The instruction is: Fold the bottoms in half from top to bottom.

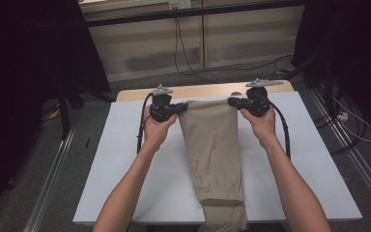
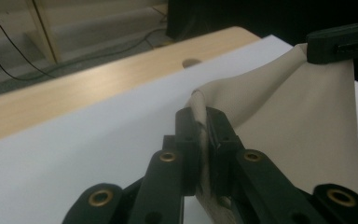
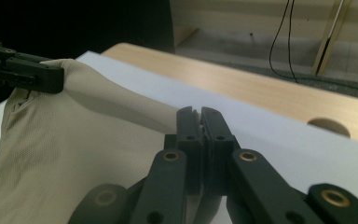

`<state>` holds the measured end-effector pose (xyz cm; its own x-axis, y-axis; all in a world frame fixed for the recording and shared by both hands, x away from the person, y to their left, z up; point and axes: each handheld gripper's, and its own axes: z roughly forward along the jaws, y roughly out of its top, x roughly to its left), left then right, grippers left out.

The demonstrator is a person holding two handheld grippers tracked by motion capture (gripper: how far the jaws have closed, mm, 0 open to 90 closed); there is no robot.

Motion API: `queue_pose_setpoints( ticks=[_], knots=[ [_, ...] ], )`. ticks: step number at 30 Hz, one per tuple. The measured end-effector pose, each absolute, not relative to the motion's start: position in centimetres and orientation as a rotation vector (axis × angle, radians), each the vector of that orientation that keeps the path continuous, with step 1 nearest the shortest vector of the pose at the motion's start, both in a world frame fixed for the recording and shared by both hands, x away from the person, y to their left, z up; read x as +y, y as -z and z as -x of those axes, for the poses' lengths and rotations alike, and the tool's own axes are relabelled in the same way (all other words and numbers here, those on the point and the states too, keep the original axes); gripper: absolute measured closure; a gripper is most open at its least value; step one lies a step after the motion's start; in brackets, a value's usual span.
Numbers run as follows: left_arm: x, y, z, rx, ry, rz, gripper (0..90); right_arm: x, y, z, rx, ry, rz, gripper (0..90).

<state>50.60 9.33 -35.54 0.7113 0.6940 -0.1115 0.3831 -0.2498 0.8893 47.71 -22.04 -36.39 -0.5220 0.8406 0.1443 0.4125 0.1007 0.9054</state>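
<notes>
Your left gripper [image 1: 181,108] and right gripper [image 1: 233,101] each had their fingers clamped on a far corner of the beige trousers [image 1: 214,150]. The trousers hung stretched between them at the far edge, then ran down the white worktop [image 1: 125,159] over its near edge.

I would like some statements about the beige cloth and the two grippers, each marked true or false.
1. The left gripper is shut on the beige cloth. True.
2. The right gripper hangs open beside the cloth. False: it is shut on the cloth's other far corner.
3. The cloth's near end hangs over the edge of the white table. True.
4. The cloth is dark blue. False: it is beige.
</notes>
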Motion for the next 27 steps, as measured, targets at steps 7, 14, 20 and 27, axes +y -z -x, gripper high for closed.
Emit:
queue_pose_setpoints(
  ticks=[7,14,20,27],
  knots=[
    [10.5,33.5,-52.3,0.866,-0.405,-1.814,85.1,-21.0,33.9,-49.5,1.928,-1.445,-1.207,87.7],
    [10.8,31.5,-54.5,0.883,-0.445,-1.788,85.1,-20.1,31.9,-51.7,1.899,-1.446,-1.203,87.7],
    [10.4,30.6,-55.7,0.898,-0.461,-1.765,85.1,-19.9,29.9,-53.0,1.887,-1.420,-1.181,87.7],
    [9.0,32.5,-56.9,0.959,-0.472,-1.783,62.1,-19.8,30.2,-54.4,1.846,-1.336,-1.267,57.8]
  ],
)
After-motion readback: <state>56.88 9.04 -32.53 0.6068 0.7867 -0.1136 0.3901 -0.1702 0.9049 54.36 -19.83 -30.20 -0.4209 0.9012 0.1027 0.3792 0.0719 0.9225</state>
